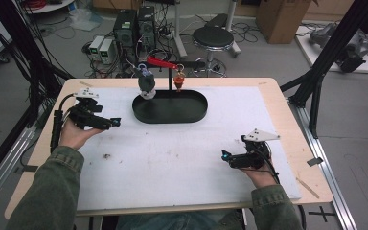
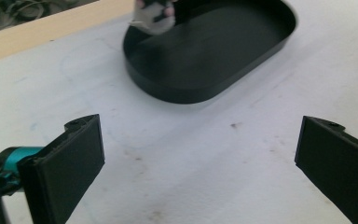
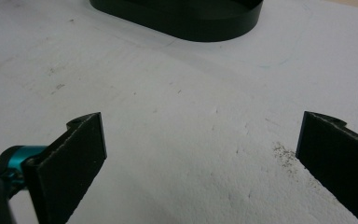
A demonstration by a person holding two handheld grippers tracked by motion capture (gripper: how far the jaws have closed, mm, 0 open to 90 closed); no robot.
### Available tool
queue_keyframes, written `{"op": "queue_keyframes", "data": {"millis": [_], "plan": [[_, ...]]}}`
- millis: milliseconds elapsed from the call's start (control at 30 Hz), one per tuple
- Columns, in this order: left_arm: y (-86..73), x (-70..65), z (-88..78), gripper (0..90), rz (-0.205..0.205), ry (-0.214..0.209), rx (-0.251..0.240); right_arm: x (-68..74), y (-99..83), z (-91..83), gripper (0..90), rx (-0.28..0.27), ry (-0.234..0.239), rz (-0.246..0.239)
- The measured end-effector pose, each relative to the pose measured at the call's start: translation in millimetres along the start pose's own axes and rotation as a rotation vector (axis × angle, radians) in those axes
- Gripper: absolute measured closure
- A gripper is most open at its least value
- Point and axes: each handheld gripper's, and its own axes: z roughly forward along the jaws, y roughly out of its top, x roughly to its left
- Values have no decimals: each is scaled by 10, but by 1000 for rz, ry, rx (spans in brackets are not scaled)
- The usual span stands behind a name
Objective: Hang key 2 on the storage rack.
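Left gripper (image 1: 116, 122) held low at table's left, jaws spread wide, nothing between. Right gripper (image 1: 225, 155) low at near right, jaws likewise wide apart, empty.

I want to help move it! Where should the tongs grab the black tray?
Probably the near long wall of the black tray: it is thin and upright, so open tongs can straddle it. The left tongs are nearest; come from the front, away from the hanging ornaments at the back.
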Motion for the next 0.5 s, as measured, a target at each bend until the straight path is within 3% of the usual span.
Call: {"op": "queue_keyframes", "data": {"millis": [67,167,300,433,500], "plan": [[-34,-17,-23,17,-21,-25,-24,-5,0,-2,8,-5,-4,0],[-74,-61,-73,17,-14,-18,-30,-5,-1,-2,8,-6,-4,-1],[-184,-139,-175,17,-15,-23,-84,-5,-1,-1,8,-8,7,7],[-338,-205,-212,17,8,-8,-60,-7,-2,-2,8,-3,2,8],[-401,-223,-216,17,1,-26,-61,-6,-3,-4,8,-5,1,8]]}}
